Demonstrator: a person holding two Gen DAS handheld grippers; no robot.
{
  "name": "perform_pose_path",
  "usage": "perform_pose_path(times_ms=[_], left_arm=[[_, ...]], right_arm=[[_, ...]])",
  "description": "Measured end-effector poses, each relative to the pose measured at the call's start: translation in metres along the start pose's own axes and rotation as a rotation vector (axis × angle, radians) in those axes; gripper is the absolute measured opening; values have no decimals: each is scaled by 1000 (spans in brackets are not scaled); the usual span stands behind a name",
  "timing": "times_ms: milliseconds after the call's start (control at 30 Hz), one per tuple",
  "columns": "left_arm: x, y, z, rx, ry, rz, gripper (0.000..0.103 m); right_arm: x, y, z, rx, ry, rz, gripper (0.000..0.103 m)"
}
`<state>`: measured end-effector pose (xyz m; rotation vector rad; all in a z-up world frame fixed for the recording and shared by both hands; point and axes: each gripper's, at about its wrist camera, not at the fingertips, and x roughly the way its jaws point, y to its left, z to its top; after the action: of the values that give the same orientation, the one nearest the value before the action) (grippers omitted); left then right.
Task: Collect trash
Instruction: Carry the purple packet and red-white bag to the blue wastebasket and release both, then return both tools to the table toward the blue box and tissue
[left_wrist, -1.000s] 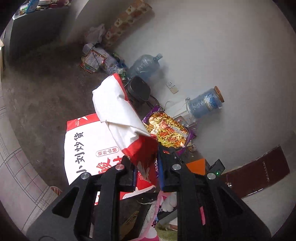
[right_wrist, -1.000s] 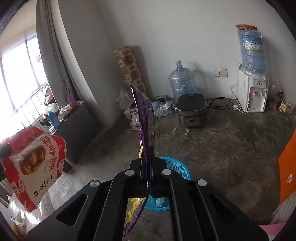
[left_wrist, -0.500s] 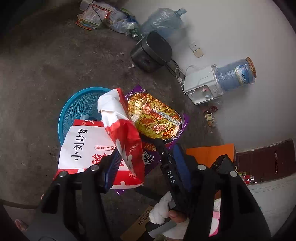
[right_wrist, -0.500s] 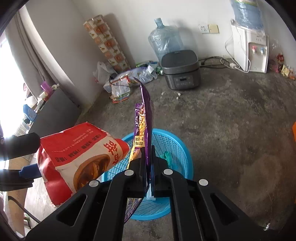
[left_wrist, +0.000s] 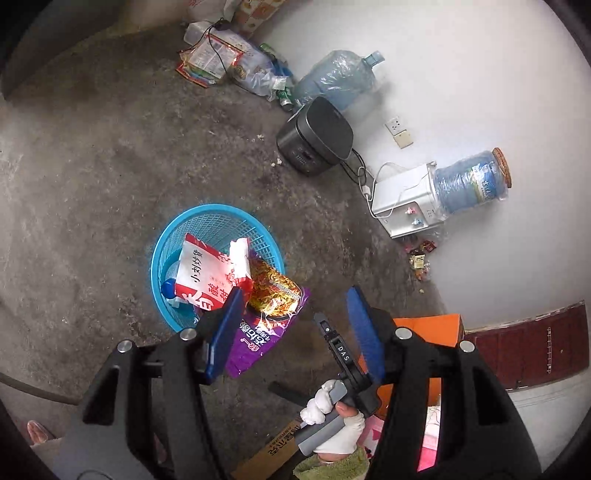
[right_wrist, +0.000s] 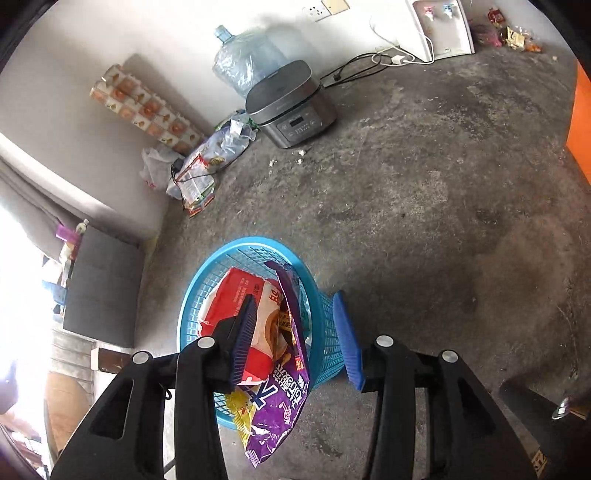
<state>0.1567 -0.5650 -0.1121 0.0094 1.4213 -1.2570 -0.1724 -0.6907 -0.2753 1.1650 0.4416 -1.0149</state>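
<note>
Your left gripper (left_wrist: 295, 325) and right gripper (right_wrist: 295, 338) both gape wide, gripping nothing. The red-and-white bag (left_wrist: 201, 275) sits in the blue basket (left_wrist: 207, 221); the purple wrapper (right_wrist: 284, 391) drapes over that basket's rim.

Your left gripper (left_wrist: 295, 325) hangs above the blue basket (left_wrist: 207, 221), tipped down toward it, its two blue-padded fingers (left_wrist: 225, 332) spread wide with nothing between them. Your right gripper (right_wrist: 295, 339) is also over the basket, on the near side of its rim, jaws parted wide and gripping nothing. From the left wrist view, your right hand (left_wrist: 332, 424) shows below and to the near side of the basket, in a white glove, fingers wrapped around the grey handle of the right tool.
</note>
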Motion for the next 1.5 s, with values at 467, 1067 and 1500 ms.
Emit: perform_pose_path(times_ms=[467,1067,1500], left_arm=[[-270,3,-71,100,-242,113,62],[-457,159,-199,-276,-582,248,62],[-453,168,-220,-271,-612,234,62]], right_arm=[[1,175,-50,-668,124,93,37],[213,126,-87,-724,789,-411,0],[96,171,-60,-652,607,-104,5]])
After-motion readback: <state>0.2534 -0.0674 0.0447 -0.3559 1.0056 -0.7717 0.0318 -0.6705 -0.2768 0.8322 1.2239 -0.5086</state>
